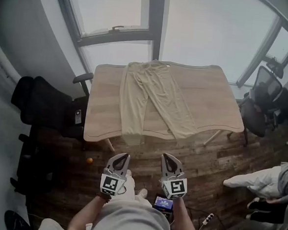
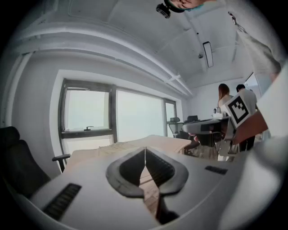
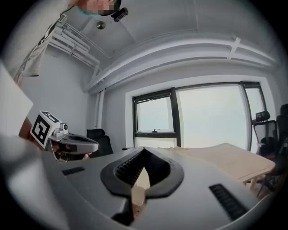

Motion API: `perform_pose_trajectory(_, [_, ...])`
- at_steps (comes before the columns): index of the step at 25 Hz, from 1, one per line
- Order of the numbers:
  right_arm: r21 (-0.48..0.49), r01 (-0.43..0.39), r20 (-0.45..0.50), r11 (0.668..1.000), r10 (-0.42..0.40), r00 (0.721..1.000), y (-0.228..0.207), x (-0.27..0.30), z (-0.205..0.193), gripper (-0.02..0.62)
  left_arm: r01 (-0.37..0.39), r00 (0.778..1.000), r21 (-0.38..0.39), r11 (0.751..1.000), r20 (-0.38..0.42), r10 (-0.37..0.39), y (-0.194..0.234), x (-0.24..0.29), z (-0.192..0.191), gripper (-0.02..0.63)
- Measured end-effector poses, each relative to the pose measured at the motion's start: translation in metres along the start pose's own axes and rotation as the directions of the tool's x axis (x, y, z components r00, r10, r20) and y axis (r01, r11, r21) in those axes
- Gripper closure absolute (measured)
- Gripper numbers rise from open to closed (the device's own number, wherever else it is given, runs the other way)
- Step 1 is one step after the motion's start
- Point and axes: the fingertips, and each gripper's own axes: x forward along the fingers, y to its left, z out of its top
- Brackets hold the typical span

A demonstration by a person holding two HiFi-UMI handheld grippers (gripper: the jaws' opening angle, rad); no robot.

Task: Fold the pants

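Note:
Pale beige pants (image 1: 150,97) lie spread flat on the wooden table (image 1: 213,102), waistband toward the window, both legs running to the near edge and the left leg hanging slightly over it. My left gripper (image 1: 122,157) and right gripper (image 1: 169,158) are held side by side above the floor, short of the table's near edge. Each has its jaws shut with nothing between them. The left gripper view shows the table and pants (image 2: 118,146) ahead past the closed jaws. In the right gripper view the tabletop (image 3: 225,155) lies ahead to the right, with the left gripper (image 3: 67,143) at the left.
Black office chairs stand left (image 1: 41,105) and right (image 1: 265,103) of the table. A small orange ball (image 1: 89,160) lies on the dark wood floor. A person's legs and shoes (image 1: 262,186) show at the right. People stand by a desk (image 2: 225,101) in the background.

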Motion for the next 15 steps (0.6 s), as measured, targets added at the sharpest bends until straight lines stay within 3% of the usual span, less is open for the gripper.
perform_pose_trajectory(8, [-0.019,0.022,-0.075,1.0,-0.023,0.997,-0.048,0.058,-0.019,0.589,-0.015,0.999,-0.056,0.998,-0.043,0.012,0.039,0.065,-0.025,0.597])
perform_pose_trajectory(12, [-0.034,0.007,-0.157,0.999,-0.012,0.987,-0.072,0.095,-0.025,0.591,-0.041,0.991,-0.093,0.995,-0.132,0.028,0.069,0.102,-0.058,0.586])
perform_pose_trajectory(15, [-0.046,-0.019,-0.195,0.999,0.01,0.981,-0.09,0.126,-0.025,0.591,-0.063,0.978,-0.13,0.99,-0.204,0.035,0.091,0.124,-0.087,0.533])
